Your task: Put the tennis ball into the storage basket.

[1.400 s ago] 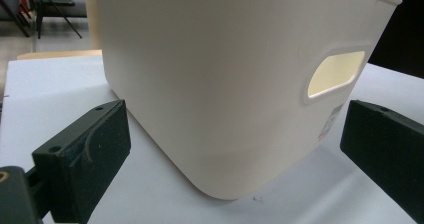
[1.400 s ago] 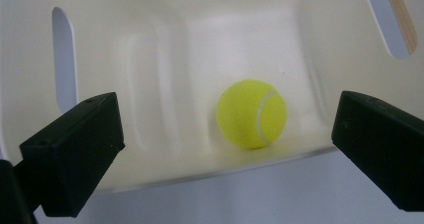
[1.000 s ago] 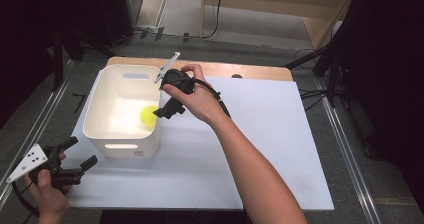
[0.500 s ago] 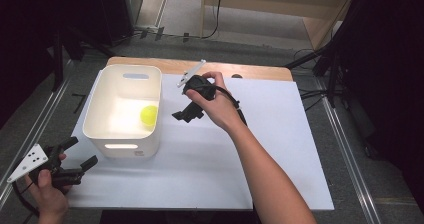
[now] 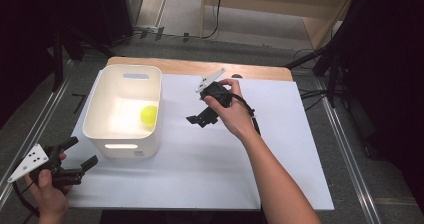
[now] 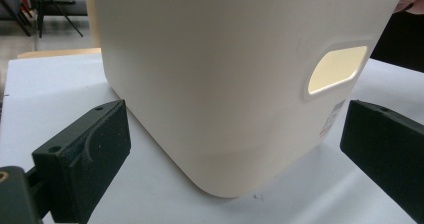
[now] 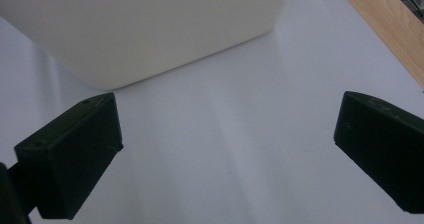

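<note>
The small yellow-green ball [image 5: 148, 116] is lying inside the white rectangular plastic bin [image 5: 122, 145], against its right wall, on the white-covered desk [image 5: 200, 159]. The right gripper [image 5: 200, 120] is hovering over the desk just to the right of the bin, with its jaws spread wide and holding nothing, the ball sitting to its left beyond the bin wall. The left gripper [image 5: 82, 154] is hanging at the desk's near left corner, jaws likewise spread, facing the bin's handle-slotted near wall.
</note>
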